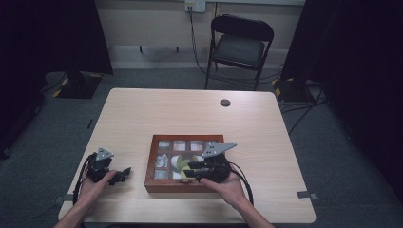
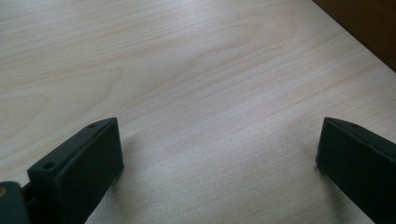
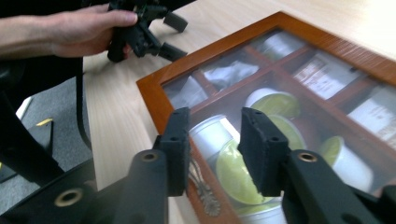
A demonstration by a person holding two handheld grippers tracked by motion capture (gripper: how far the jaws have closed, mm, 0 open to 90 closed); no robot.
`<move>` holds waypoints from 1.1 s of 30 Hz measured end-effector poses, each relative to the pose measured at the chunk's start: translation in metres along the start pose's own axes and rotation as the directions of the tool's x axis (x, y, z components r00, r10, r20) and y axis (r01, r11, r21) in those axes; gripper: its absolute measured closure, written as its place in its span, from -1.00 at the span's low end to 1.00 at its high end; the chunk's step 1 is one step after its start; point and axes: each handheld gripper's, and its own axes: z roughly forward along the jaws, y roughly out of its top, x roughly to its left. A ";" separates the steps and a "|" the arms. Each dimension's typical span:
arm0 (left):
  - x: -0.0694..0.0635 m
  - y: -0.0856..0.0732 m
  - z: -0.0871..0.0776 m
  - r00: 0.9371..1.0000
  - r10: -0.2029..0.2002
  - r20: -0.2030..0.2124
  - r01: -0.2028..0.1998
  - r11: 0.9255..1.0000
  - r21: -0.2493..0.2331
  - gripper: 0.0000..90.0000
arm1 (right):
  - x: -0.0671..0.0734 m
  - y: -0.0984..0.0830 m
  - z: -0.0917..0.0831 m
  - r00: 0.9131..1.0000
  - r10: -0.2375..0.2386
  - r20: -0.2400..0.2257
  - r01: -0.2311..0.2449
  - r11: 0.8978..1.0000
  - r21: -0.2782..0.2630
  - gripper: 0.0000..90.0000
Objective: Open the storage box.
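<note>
From above: a wooden box [image 1: 184, 164] with a glass lid sits on the table [image 1: 199, 114]; right gripper [image 1: 191, 169] over it, left gripper [image 1: 124, 173] resting beside it.
Left gripper view: fingers [image 2: 77, 170] spread wide, released, over bare table.
Right gripper view: fingers [image 3: 179, 148] parted, grasping nothing, above the front rim and a small metal clasp [image 3: 198, 183].
Advice: probably lift the lid; pinch the clasp squarely, left steadying the box.

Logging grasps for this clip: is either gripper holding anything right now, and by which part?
Nothing held. Left gripper open over bare table; right gripper hovers above the wooden box, nothing between its pads.
</note>
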 end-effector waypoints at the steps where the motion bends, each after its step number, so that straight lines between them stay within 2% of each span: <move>1: 0.000 0.000 0.000 1.000 0.001 0.001 -0.001 1.000 0.000 -1.00 | 0.001 -0.001 0.002 1.000 -0.007 -0.002 0.007 1.000 0.018 0.48; 3: 0.000 0.000 0.000 1.000 0.000 0.001 0.000 1.000 0.000 -1.00 | 0.003 -0.003 0.004 1.000 -0.007 -0.025 0.008 0.999 0.035 0.56; 8: 0.000 0.000 0.000 1.000 0.000 0.001 0.000 1.000 0.000 -1.00 | 0.003 -0.006 0.010 0.999 -0.008 -0.044 0.010 0.998 0.058 0.59; 13: 0.000 0.000 0.000 1.000 0.001 0.001 -0.001 1.000 0.000 -1.00 | 0.002 -0.012 0.013 0.999 0.000 -0.050 0.004 0.997 0.076 0.63; 19: 0.000 0.000 0.000 1.000 0.000 0.001 0.000 1.000 0.000 -1.00 | 0.004 -0.013 0.016 0.998 -0.022 -0.052 0.027 0.995 0.095 0.77; 21: 0.000 0.000 0.000 1.000 0.000 0.001 0.000 1.000 0.000 -1.00 | 0.006 -0.013 0.017 0.998 -0.037 -0.045 0.041 0.994 0.100 0.78; 29: 0.000 0.000 0.000 1.000 0.001 0.001 -0.001 1.000 0.000 -1.00 | 0.006 -0.016 0.019 0.998 -0.041 -0.044 0.046 0.994 0.102 0.76; 33: 0.000 0.000 0.000 1.000 0.001 0.001 -0.001 1.000 0.000 -1.00 | 0.007 -0.016 0.019 0.997 -0.066 -0.040 0.070 0.992 0.105 0.77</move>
